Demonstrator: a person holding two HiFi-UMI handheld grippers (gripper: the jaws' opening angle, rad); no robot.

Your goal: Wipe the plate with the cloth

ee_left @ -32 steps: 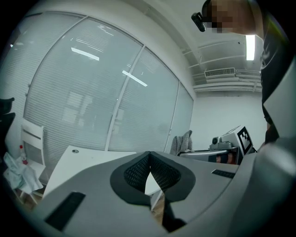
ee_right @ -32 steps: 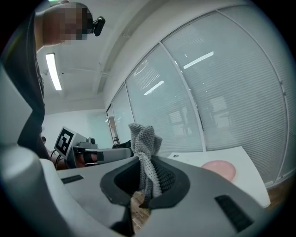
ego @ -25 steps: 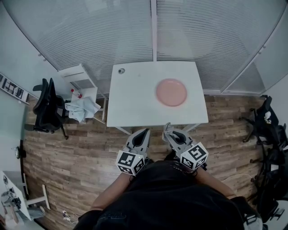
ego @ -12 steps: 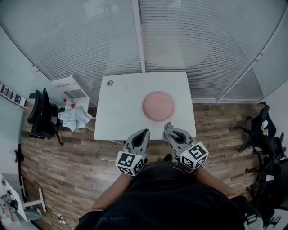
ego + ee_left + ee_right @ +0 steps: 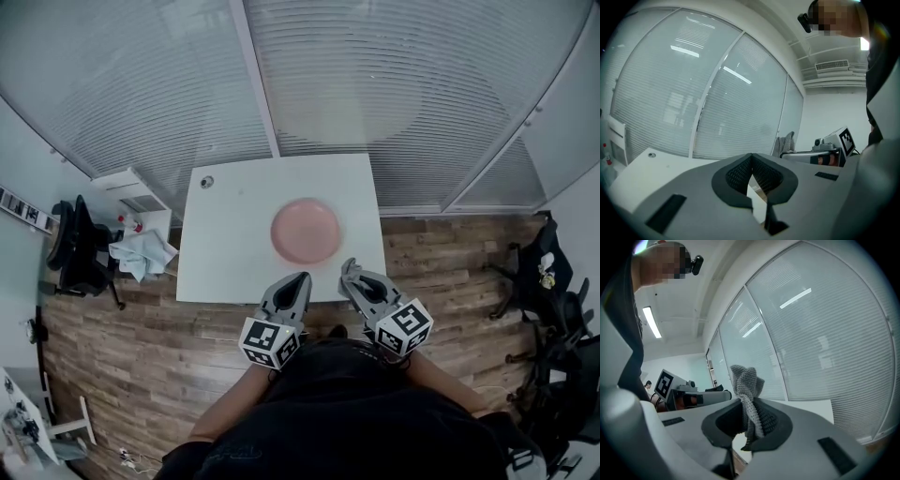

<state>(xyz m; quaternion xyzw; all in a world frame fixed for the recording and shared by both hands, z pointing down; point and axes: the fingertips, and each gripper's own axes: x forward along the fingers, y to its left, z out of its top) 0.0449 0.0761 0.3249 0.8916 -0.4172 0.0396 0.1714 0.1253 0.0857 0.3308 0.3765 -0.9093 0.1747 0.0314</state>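
A pink round plate (image 5: 306, 231) lies on the white table (image 5: 220, 272), right of its middle. Both grippers are held side by side at the table's near edge, short of the plate. My left gripper (image 5: 301, 277) is shut with nothing in it; in the left gripper view its jaws (image 5: 751, 157) meet with only a slit below. My right gripper (image 5: 349, 269) is shut on a grey knitted cloth (image 5: 749, 394), which sticks up in a bunch above the jaws. That cloth (image 5: 788, 140) also shows in the left gripper view.
A small round fitting (image 5: 206, 182) sits at the table's far left corner. Left of the table stand a white shelf unit with a pale blue cloth (image 5: 141, 253) and a black chair (image 5: 73, 246). More chairs (image 5: 553, 281) stand at right. A blind-covered glass wall (image 5: 375, 84) backs the table.
The person has walked toward the table: table and plate have slid down and left in the head view and now lie just beyond the gripper tips. Both grippers hold their pose.
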